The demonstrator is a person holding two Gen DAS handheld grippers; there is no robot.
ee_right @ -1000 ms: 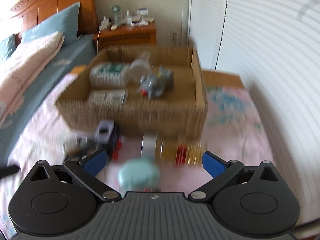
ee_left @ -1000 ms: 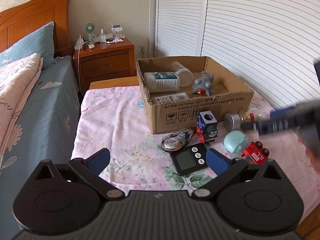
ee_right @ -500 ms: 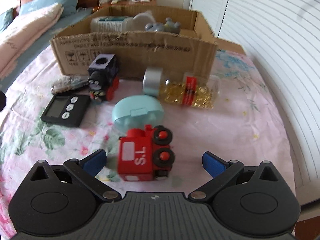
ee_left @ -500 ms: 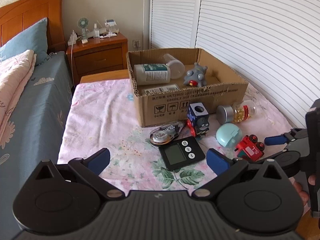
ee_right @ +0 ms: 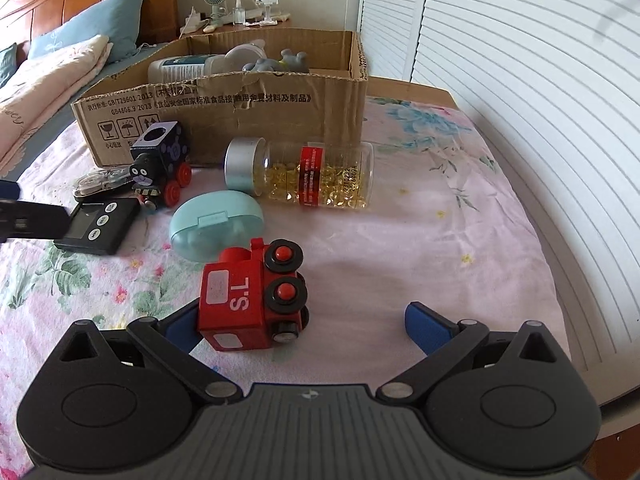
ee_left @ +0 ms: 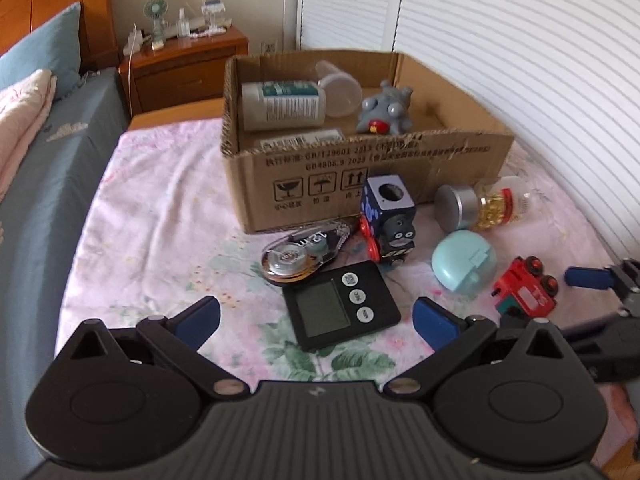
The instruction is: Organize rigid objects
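A bedroom with white louvered doors on the right, a wooden bedside cabinet point(ee_left: 188, 64) at the back and a bed point(ee_left: 44, 168) along the left; in the middle stands a table point(ee_left: 160, 208) under a pink floral cloth. A cardboard box point(ee_left: 360, 172) sits toward the table's far edge, holding a white bottle point(ee_left: 282, 106), a clear cup point(ee_left: 340, 88) and a grey figurine point(ee_left: 386, 114). In front of the box, on the cloth, lie a correction tape dispenser point(ee_left: 302, 254), a dark blue toy train point(ee_left: 388, 220) standing upright, a black digital timer point(ee_left: 340, 310), a light blue oval case point(ee_right: 218, 226) and a clear capsule bottle point(ee_right: 304, 174) on its side with a silver cap. Nearer the table's right edge, a red toy train point(ee_right: 252, 300) lies tipped on its side, wheels showing.

The right hand-held gripper point(ee_right: 304, 326) is low over the cloth with its jaws spread wide; the red toy train sits between them, against the left blue pad, well apart from the right pad, not clamped. The left hand-held gripper point(ee_left: 316, 318) hovers near the table's near edge, jaws likewise wide apart and empty, with the timer ahead between its fingers.
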